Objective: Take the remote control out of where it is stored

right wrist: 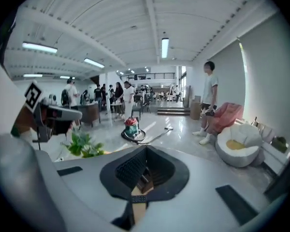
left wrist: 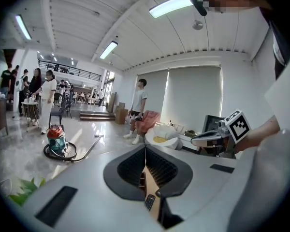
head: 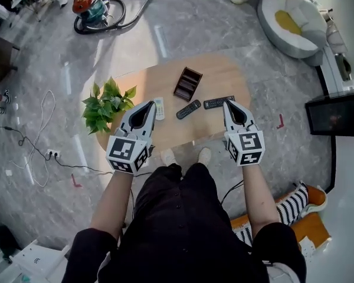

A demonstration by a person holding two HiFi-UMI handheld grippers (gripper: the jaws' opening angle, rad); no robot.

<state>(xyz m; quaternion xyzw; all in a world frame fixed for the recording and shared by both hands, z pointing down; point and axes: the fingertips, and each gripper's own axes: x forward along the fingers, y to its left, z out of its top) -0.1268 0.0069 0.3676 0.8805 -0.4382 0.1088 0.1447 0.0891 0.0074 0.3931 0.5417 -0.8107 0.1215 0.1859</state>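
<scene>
Three remotes (head: 188, 109) below left tool (head: 151, 104) and right tool (head: 228, 103)

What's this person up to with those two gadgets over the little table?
A person stands over a wooden table, one hand-held gripper in each hand. The left hand-held gripper and the right hand-held gripper are both held up above the table, shut and empty. The brown holder looks empty. A white remote, a black remote and a second black remote lie loose on the tabletop near it, by a leafy plant.
</scene>
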